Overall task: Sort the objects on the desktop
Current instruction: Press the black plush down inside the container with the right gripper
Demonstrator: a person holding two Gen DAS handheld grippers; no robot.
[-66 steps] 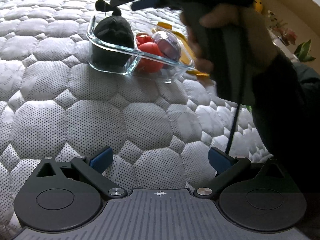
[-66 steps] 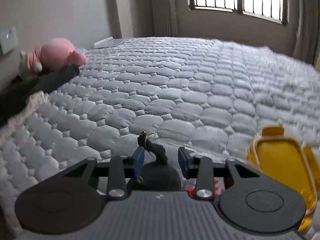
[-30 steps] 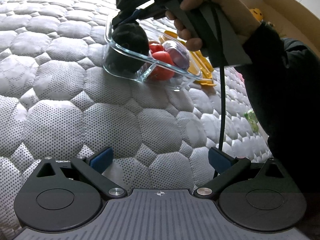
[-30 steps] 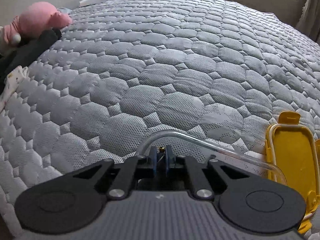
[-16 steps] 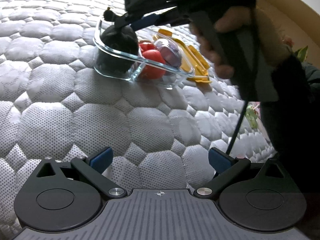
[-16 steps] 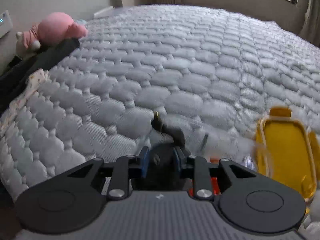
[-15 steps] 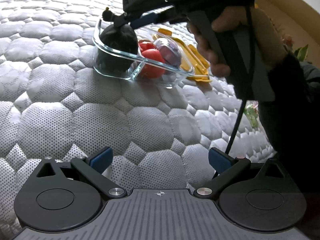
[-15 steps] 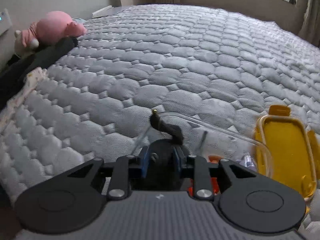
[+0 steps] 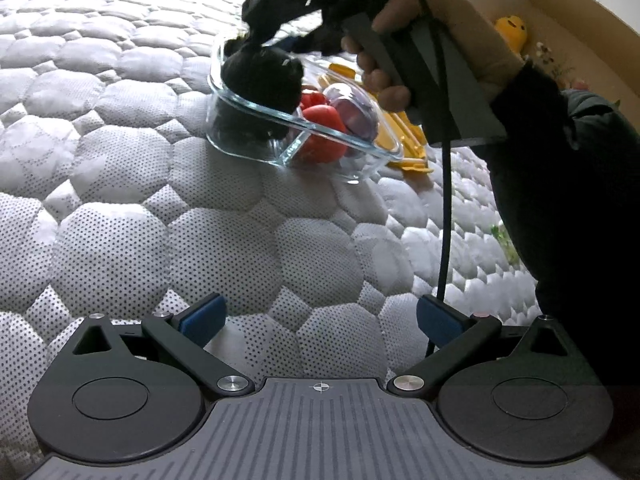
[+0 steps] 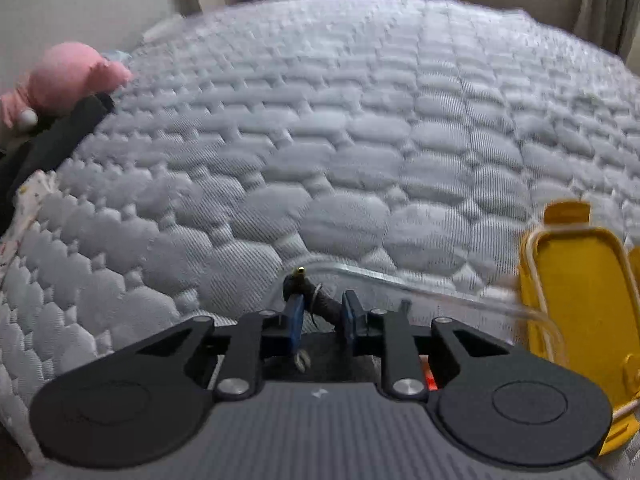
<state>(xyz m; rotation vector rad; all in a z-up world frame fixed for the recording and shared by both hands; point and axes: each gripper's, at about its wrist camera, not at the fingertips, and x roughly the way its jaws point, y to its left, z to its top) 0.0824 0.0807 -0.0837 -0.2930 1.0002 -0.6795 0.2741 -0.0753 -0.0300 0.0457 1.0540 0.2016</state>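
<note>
Here, a black, soft, bundled cable with a gold-tipped plug (image 10: 301, 276) is seen sitting in the left end of a clear glass rectangular container (image 9: 248, 108) that rests on a grey quilted mattress (image 9: 120, 184). The right gripper (image 10: 320, 314) is lowered over that bundle, its blue pads standing on either side of the plug's neck; the jaws have just been closing a little, yet a gap is visible beside the neck, so no firm pinch is judged to be made. The left gripper (image 9: 320, 316) is held spread wide over bare mattress, with nothing between its pads. Beside the bundle, a red round fruit-like object (image 9: 324, 132) and a purple rounded object (image 9: 356, 114) are packed in the same container, and a yellow plastic lid with clip tabs (image 10: 580, 300) lies just beside it. The bundle is judged to be light and limp: it would sag and perhaps uncoil if lifted by the plug alone. A hold lower down, around the bound body where the wire tie is seen, would be steadier. The glass wall is hard, slippery and breakable, so contact with its rim should be kept gentle.
</note>
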